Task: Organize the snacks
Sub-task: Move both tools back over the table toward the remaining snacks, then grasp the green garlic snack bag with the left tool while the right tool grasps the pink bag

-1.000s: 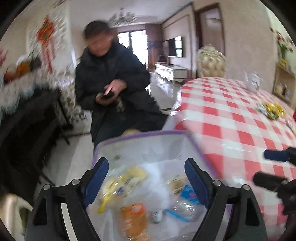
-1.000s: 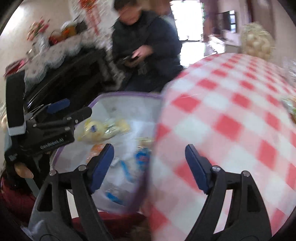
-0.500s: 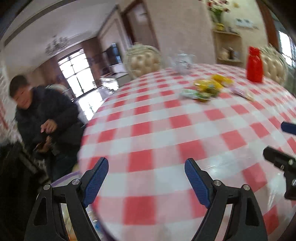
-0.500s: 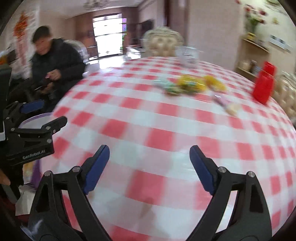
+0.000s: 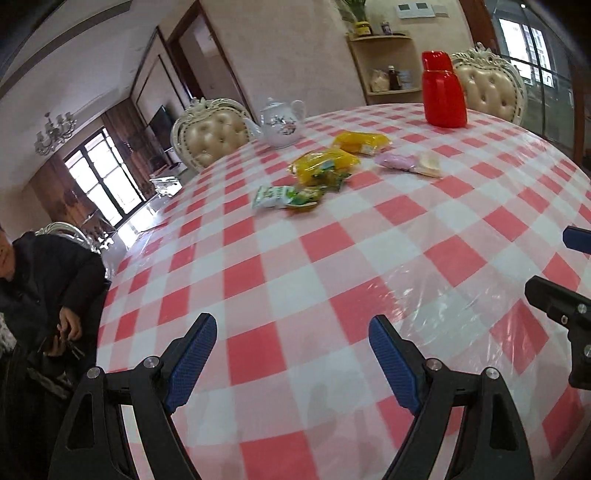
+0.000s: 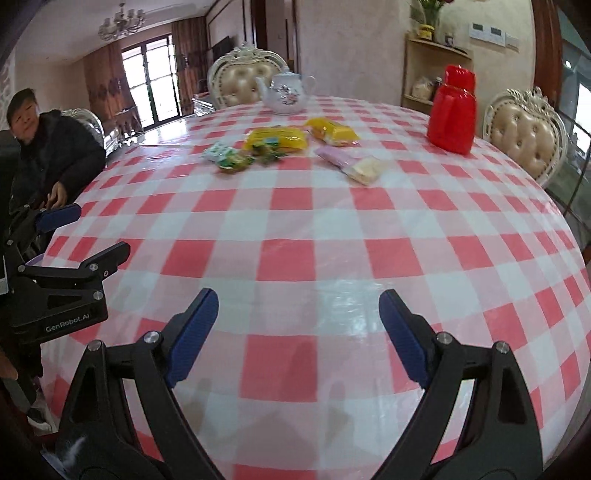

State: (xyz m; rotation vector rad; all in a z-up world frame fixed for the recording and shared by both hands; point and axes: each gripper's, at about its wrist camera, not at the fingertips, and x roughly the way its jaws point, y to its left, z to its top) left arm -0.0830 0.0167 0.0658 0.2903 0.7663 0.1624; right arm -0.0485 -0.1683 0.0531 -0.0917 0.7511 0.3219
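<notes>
place: home dining room | cues: checked-cloth table; tufted chairs; teapot; chandelier

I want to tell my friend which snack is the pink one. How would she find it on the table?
Start at the tall red flask on the checked table. Look from it toward the cluster of snack packets in the middle. The pink packet lies alone on the flask's side of the cluster, long and see-through, pale pink at one end and cream at the other, while its neighbours are yellow or green.

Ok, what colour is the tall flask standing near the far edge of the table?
Solid red, body and cap alike. The flask shows best in the right wrist view.
</notes>
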